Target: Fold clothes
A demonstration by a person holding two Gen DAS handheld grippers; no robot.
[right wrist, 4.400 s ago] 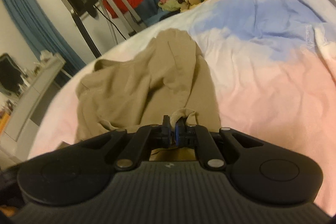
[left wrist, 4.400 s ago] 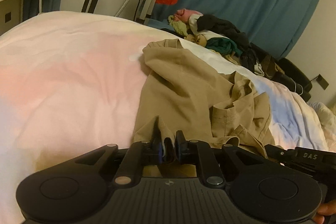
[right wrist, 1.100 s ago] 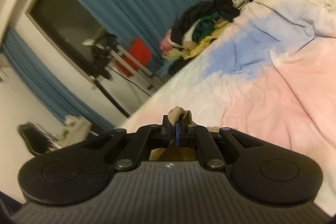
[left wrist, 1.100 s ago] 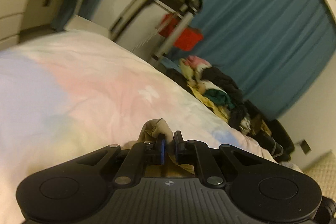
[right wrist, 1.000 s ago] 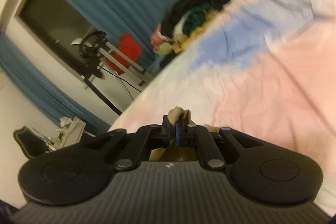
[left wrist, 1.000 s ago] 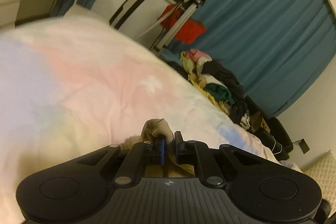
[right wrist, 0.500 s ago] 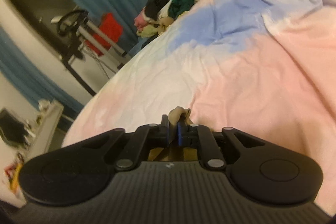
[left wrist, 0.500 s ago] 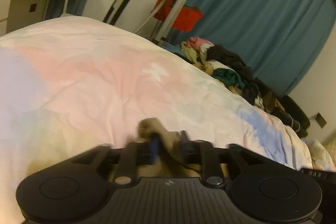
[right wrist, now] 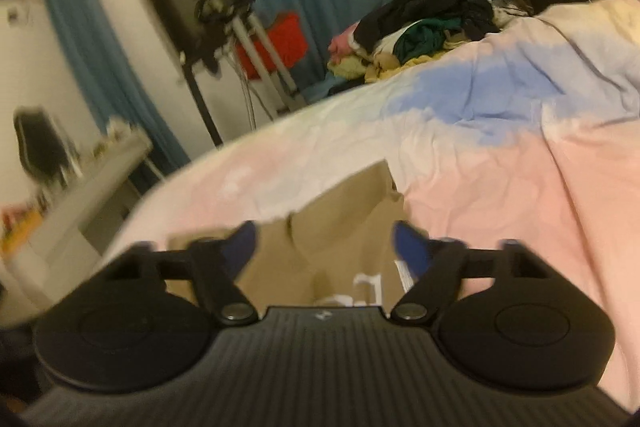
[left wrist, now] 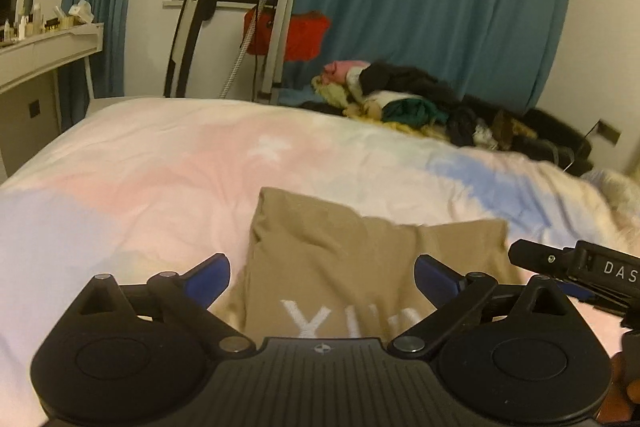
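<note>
The near part of the tan garment (left wrist: 352, 259) lies hidden under the left gripper (left wrist: 322, 277) body, which cuts its white lettering (left wrist: 348, 319) off so that it cannot be read. The right wrist view is motion-blurred: the dresser (right wrist: 80, 195) and the things on it smear together, and the print under the right gripper (right wrist: 324, 241) is illegible. The heap of clothes (left wrist: 404, 103) is too tangled to tell piece from piece.

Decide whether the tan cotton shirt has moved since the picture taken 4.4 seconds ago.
Yes. The tan cotton shirt now lies nearer, as a flat rectangle, farther from the pile of clothes, released by both open tools.
</note>
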